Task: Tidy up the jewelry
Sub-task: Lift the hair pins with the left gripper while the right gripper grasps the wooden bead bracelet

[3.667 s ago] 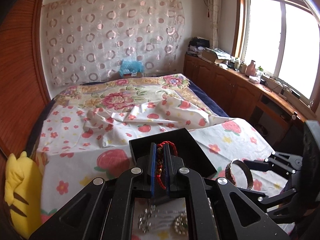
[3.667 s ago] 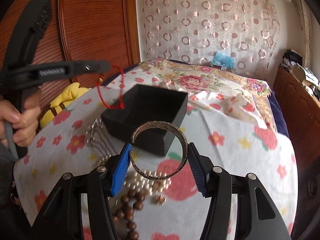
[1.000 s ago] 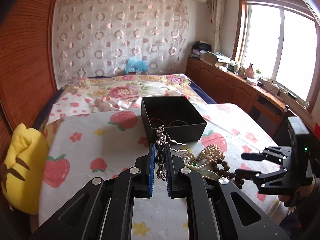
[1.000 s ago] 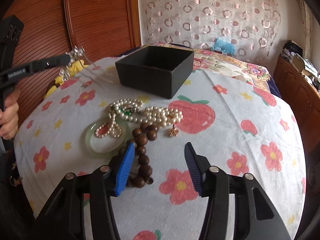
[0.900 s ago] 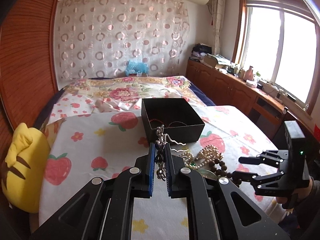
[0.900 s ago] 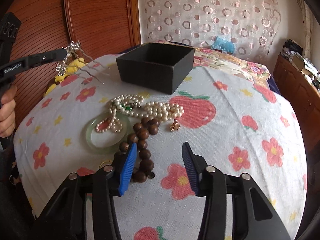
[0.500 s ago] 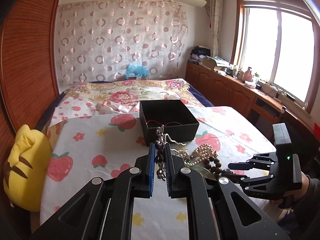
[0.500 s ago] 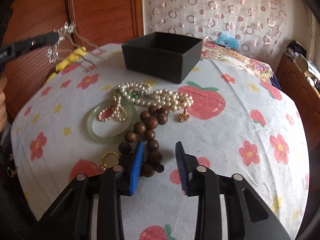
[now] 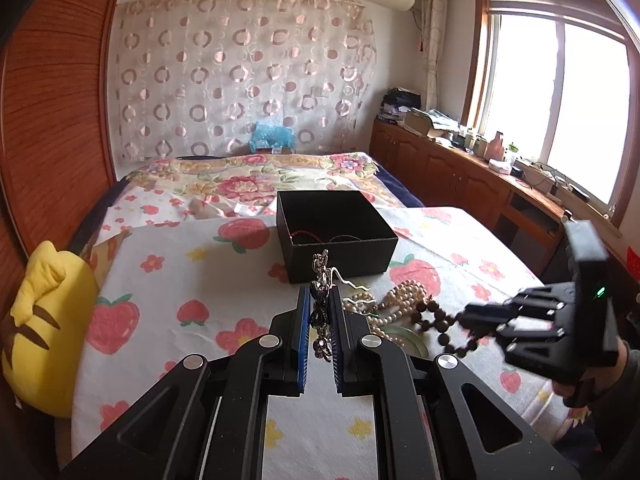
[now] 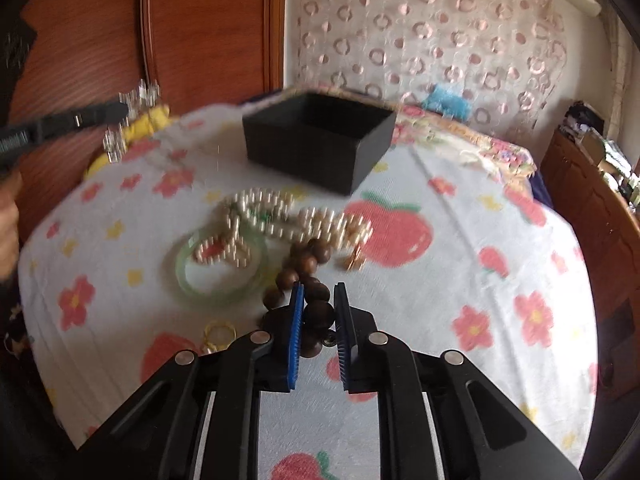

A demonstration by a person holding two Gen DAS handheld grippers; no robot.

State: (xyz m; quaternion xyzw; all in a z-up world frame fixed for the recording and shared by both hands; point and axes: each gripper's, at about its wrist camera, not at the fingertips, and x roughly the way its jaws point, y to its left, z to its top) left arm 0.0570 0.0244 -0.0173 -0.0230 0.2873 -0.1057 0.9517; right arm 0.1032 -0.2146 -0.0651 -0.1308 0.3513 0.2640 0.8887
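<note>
Your right tool (image 10: 318,300) has just been closing since a second ago, when its jaws stood spread over the cloth; now its blue pads pinch the brown wooden bead strand (image 10: 308,276), and the loop hangs from the tool's tip in the left wrist view (image 9: 444,330). Your left tool (image 9: 320,312) has not changed: its pads are pressed together on the silver hair comb (image 9: 322,280), whose wavy prongs stick out to the right above the cloth.

Just beyond the bead strand lies the pearl necklace (image 10: 288,216), one end looped over the pale green bangle (image 10: 222,272). A small gold charm (image 10: 354,262) sits beside the beads, and a gold ring (image 10: 218,332) lies near the right tool's left finger. Farther back stands the open black box (image 9: 336,232), with a red cord bracelet (image 9: 306,235) and a dark ring-shaped piece inside. Everything rests on the fruit-print cloth (image 9: 192,280) spread over the bed. A yellow plush toy (image 9: 40,328) lies at the bed's left edge.
</note>
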